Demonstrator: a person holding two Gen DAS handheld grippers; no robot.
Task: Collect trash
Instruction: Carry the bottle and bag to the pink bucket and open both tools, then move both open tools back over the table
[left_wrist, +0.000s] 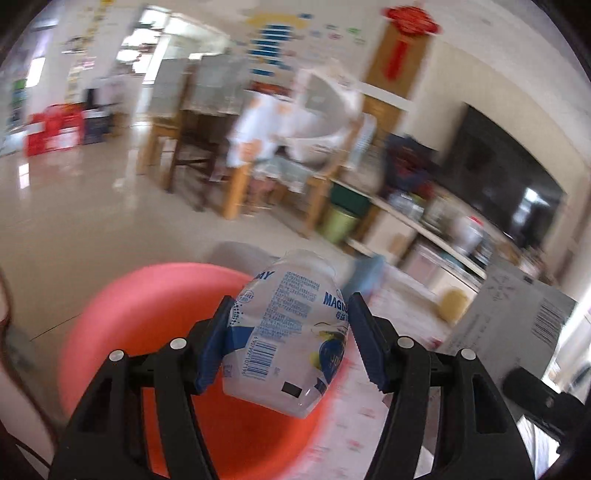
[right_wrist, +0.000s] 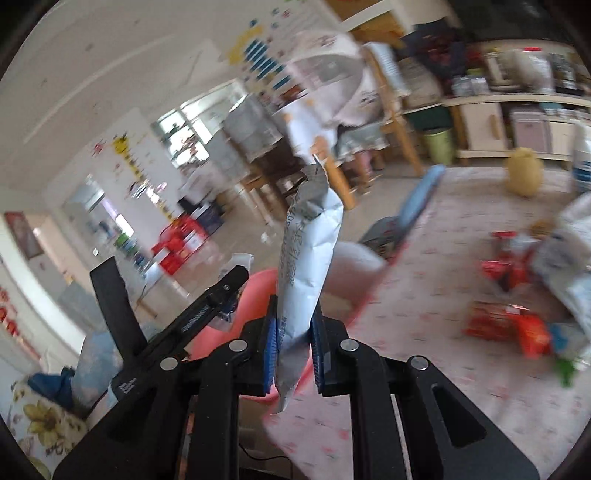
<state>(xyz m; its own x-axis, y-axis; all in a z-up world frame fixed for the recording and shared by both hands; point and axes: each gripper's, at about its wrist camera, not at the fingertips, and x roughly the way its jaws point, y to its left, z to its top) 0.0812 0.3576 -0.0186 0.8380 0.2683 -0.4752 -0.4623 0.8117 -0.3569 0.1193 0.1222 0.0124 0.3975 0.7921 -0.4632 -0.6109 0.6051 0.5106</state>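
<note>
While both grippers are carrying trash, the left gripper (left_wrist: 288, 343) is clamping a plastic bottle (left_wrist: 286, 332) over the red basin (left_wrist: 147, 295) at lower centre; the right gripper (right_wrist: 293, 354) is pinching a wrapper (right_wrist: 306, 266), best released squarely above it.

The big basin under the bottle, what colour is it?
The basin is pinkish red, plain with no pattern. The left wrist view shows it best.

Each view looks forward along its own claw, angled slightly downward, with the black fingers filling the near bottom edge. The left wrist view sits close above the red basin (left_wrist: 147, 332) and faces the far dining chairs (left_wrist: 207, 147) and TV wall. The right wrist view, tilted, looks across the patterned counter (right_wrist: 424, 295). Both share the basin, chairs and green bin (left_wrist: 338, 221).
</note>
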